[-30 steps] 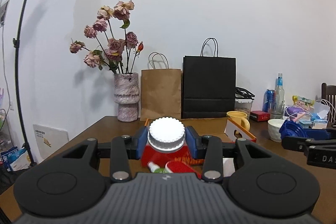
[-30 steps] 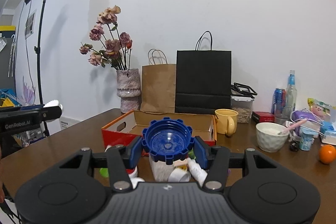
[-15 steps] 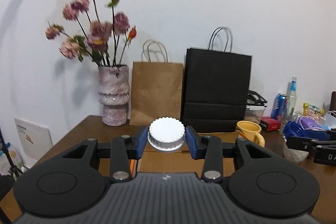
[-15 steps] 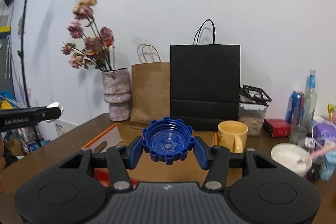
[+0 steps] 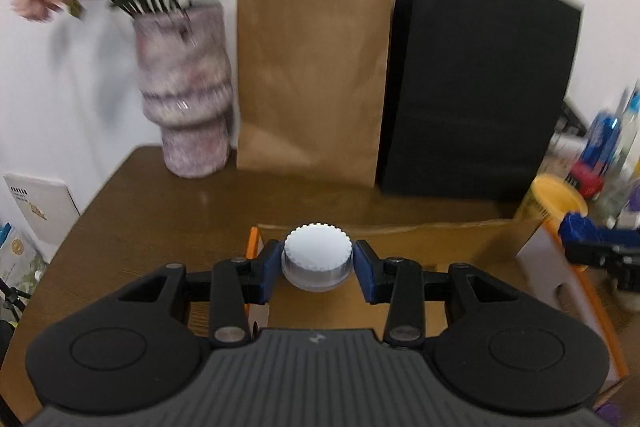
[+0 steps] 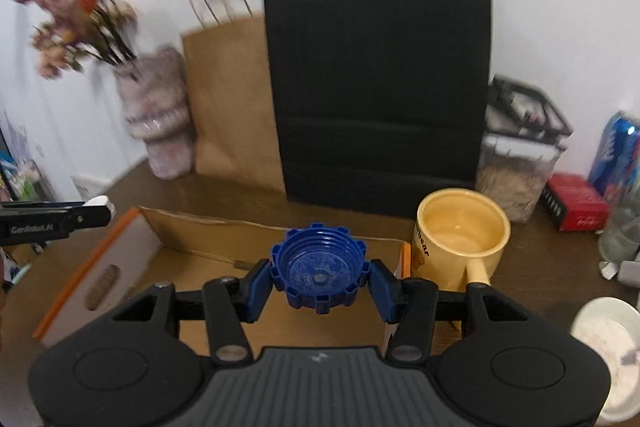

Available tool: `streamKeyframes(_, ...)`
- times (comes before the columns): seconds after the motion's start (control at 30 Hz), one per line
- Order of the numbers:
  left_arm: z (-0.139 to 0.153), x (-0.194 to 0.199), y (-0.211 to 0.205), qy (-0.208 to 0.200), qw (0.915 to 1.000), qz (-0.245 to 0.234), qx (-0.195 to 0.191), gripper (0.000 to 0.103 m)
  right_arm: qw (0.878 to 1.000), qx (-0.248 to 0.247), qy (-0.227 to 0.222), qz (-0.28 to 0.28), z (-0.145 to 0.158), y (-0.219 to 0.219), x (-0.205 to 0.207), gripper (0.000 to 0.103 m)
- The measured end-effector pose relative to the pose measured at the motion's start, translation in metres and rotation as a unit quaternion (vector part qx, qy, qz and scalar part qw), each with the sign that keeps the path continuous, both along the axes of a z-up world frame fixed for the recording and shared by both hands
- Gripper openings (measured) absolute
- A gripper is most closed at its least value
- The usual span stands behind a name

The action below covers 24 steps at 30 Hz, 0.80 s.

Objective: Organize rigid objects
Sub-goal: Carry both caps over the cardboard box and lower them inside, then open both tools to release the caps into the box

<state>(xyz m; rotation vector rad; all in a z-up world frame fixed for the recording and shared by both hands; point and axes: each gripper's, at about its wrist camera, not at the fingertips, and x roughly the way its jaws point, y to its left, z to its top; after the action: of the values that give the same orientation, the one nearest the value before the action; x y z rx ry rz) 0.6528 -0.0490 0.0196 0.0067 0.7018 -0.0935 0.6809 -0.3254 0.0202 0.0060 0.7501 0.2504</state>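
My left gripper [image 5: 318, 263] is shut on a white ribbed cap [image 5: 318, 255] and holds it above the open cardboard box [image 5: 440, 239] with orange edges. My right gripper [image 6: 318, 277] is shut on a blue notched cap [image 6: 318, 273], hollow side up, above the same box [image 6: 192, 267]. The right gripper with its blue cap also shows at the right edge of the left wrist view [image 5: 592, 231]. The left gripper shows at the left edge of the right wrist view [image 6: 60, 219].
A yellow mug [image 6: 460, 235] stands right of the box. Behind it are a brown paper bag [image 5: 308, 79], a black paper bag [image 6: 376, 83] and a vase of dried flowers [image 5: 184, 95]. A food container [image 6: 516, 171], red box [image 6: 572, 203], can [image 6: 616, 151] and white bowl [image 6: 608, 327] crowd the right.
Both grippers, each still holding its cap, have moved forward and tilted down over the open box. The red item and small tubes seen below them earlier are out of view.
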Motion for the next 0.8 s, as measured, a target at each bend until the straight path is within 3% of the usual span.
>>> streamKeyframes(0.2,-0.03,0.048,-0.006,0.08,0.9963,-0.008,0.029,0.04,0.995,-0.048,0.083,0.012,-0.031,0.016,0.054,0.052)
streamKeyframes(0.37,-0.052,0.069,-0.013,0.153,0.9868,-0.038,0.036,0.04,0.986,-0.068,0.148,0.023,-0.055,0.026,0.077,0.052)
streamKeyframes(0.43,-0.062,0.075,-0.014,0.175,0.9831,-0.04,0.036,0.041,0.985,-0.083,0.147,0.028,-0.059,0.033,0.079,0.052)
streamKeyframes(0.57,-0.066,0.075,-0.016,0.171,0.9829,-0.032,0.059,0.042,0.983,-0.093,0.155,0.032,-0.062,0.044,0.083,0.067)
streamKeyframes(0.7,-0.065,0.075,-0.013,0.181,0.9816,-0.03,0.053,0.044,0.982,-0.108,0.151,0.035,-0.06,0.05,0.08,0.069)
streamKeyframes(0.8,-0.059,0.071,-0.009,0.184,0.9813,-0.024,0.051,0.054,0.983,-0.1,0.147,0.036,-0.049,0.048,0.073,0.069)
